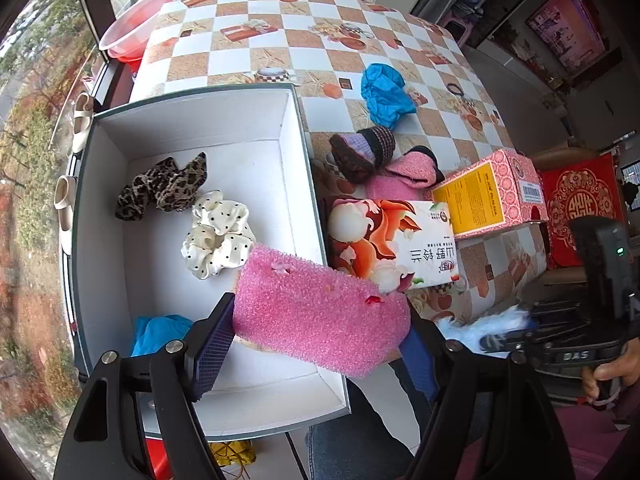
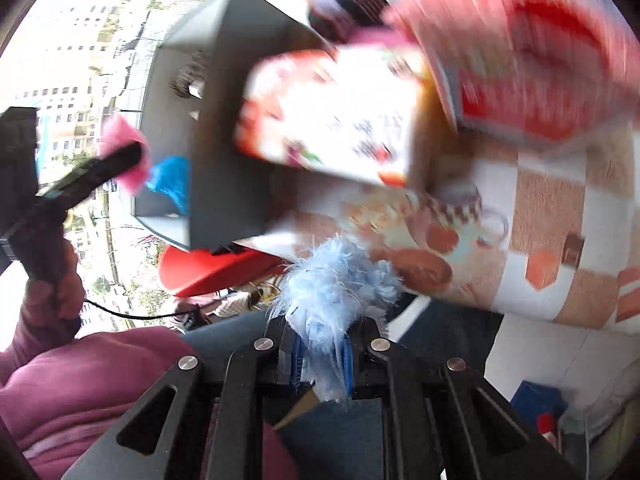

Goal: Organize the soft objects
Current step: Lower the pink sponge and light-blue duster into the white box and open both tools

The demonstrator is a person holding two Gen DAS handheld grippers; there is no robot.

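Left wrist view: one white box (image 1: 192, 120) stands open on the checkered surface (image 1: 280, 52). In it lie three things: one leopard scrunchie (image 1: 160, 188), one cream dotted scrunchie (image 1: 218, 234) just beside it, and one blue cloth (image 1: 158, 332) in the near corner. The left claw (image 1: 316, 344) grasps one pink sponge (image 1: 320, 312) between its two pads, holding it over the box's near right edge, partly above the box floor and partly past its wall.

Outside the box, on the surface, there are two cartons: a flowered carton (image 1: 396, 240) touching the box's right wall, and a pink-and-yellow carton (image 1: 492, 196) just beside that. Behind the cartons lie one dark checked pouch (image 1: 364, 152), one pink fuzzy item (image 1: 404, 176) touching it, one more blue cloth (image 1: 386, 94) farther back, and one small black hair tie (image 1: 454, 89) near it. Two bowls, stacked, a pink one (image 1: 144, 20) on a red one, sit past the surface's far left corner.

Right wrist view, badly blurred: the right claw (image 2: 322, 360) is clenched on one pale blue fluffy item (image 2: 332, 292), held off the surface's near edge, over the person's lap. The same tuft shows at the right of the left wrist view, beside a hand (image 1: 610, 372) on the handle.
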